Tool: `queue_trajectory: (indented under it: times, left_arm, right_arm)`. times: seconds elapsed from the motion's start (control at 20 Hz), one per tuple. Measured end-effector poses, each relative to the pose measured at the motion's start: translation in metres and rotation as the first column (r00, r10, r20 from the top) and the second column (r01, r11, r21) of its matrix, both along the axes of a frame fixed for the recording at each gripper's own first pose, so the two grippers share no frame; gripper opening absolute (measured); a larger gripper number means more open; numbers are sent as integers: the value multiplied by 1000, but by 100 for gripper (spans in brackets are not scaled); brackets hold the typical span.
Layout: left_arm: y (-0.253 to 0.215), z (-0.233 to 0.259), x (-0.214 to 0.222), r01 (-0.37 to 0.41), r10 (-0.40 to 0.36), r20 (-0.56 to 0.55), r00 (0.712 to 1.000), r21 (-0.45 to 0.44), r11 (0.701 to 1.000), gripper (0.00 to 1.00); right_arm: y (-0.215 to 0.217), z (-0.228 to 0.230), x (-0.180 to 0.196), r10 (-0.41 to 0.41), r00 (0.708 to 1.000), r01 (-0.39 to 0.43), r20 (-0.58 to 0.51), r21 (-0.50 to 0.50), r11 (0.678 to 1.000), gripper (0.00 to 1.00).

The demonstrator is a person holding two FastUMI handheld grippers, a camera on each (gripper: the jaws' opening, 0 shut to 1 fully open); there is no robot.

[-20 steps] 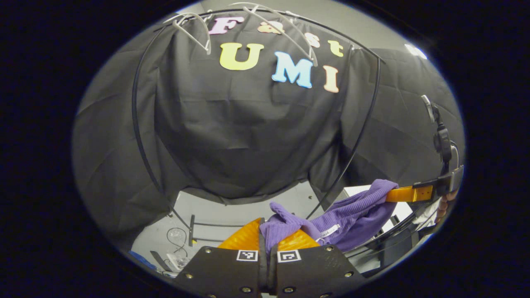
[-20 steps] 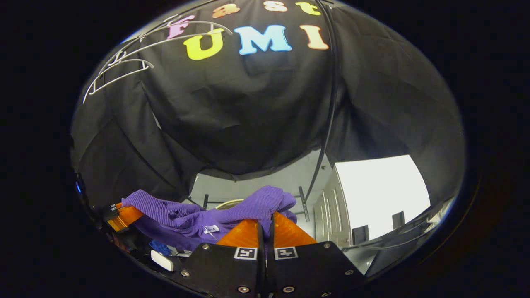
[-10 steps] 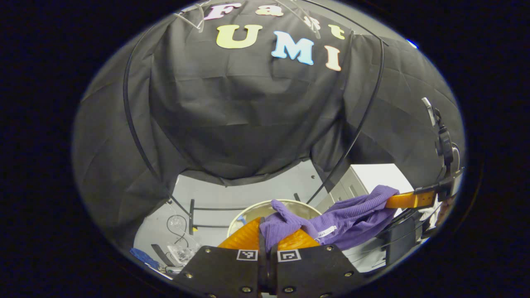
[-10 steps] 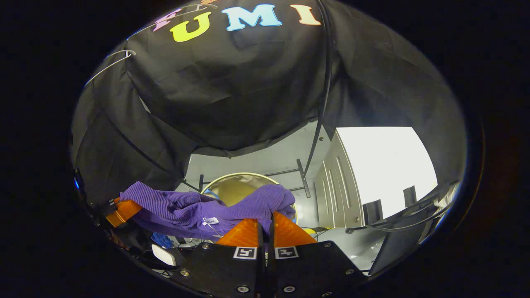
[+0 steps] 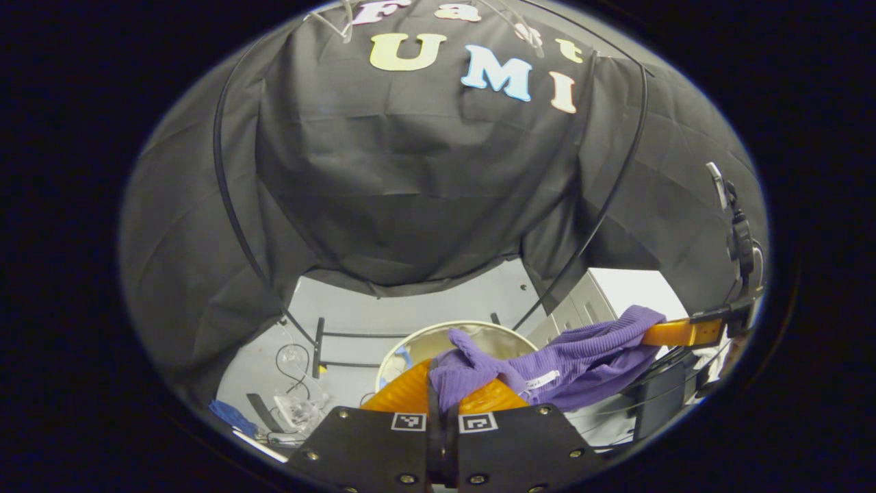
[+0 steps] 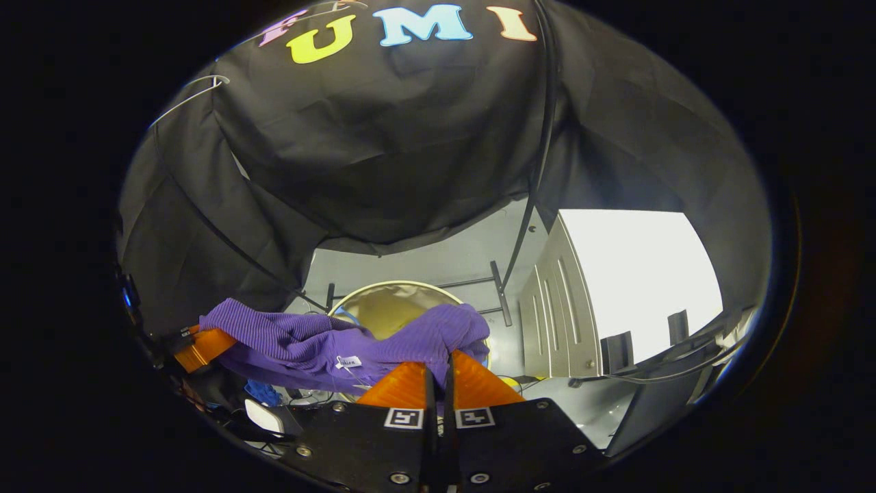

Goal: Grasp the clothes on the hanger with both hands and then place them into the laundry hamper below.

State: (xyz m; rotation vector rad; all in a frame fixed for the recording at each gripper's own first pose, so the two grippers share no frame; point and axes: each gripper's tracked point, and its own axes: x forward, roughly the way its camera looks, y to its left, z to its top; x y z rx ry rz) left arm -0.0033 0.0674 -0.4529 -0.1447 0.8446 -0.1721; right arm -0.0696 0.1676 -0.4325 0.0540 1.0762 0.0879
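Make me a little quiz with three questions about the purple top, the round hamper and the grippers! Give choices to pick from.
1. Where is the laundry hamper?
A. On the floor below the purple top
B. Hanging on the wall
C. On top of the white cabinet

2. What colour is the garment?
A. Red
B. Purple
C. Green

3. How is the garment held?
A. Lying loose in the hamper
B. Draped on a hanger
C. Pinched at one end by each hand-held gripper

Answers:
1 A, its round rim shows under the cloth.
2 B, ribbed purple knit.
3 C, the left hand-held gripper and right hand-held gripper each clamp an end.
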Motion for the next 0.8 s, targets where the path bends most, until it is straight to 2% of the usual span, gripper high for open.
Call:
queue_trajectory:
  times: [0.05,0.15,0.3,0.45,0.5,0.55,0.65,0.7,0.75,0.8]
  left_arm:
    - [-1,0,3,5,-5,1,1000,3,1000,2]
    - [-2,1,4,4,-4,5,1000,14,1000,7]
    - [-1,2,5,-11,11,5,1000,34,999,2]
    - [0,2,1,-27,27,-4,1000,52,998,4]
    - [6,3,1,-25,24,3,1000,89,996,9]
    - [11,4,0,-21,20,10,1000,124,992,9]
    - [11,13,-3,-32,28,29,999,142,989,15]
    - [14,25,-2,-53,44,61,997,151,987,33]
    - [19,39,3,-72,57,99,993,162,984,51]
    - [24,54,9,-87,63,134,989,175,981,69]
  right_arm:
    - [0,0,-1,0,1000,0,0,6,1000,4]
    - [0,2,-3,3,1000,-3,-2,14,1000,4]
    - [0,4,-5,17,1000,-17,-6,26,1000,5]
    - [1,9,-9,5,1000,-5,-3,43,999,12]
    - [4,15,-11,9,1000,-9,1,62,998,29]
    - [8,18,-9,10,1000,-10,12,73,997,46]
    - [7,31,-4,14,999,-16,43,62,998,80]
    - [5,37,0,17,998,-20,61,54,998,96]
    - [5,45,4,18,996,-23,84,51,998,92]
    - [3,57,9,15,993,-21,113,52,998,92]
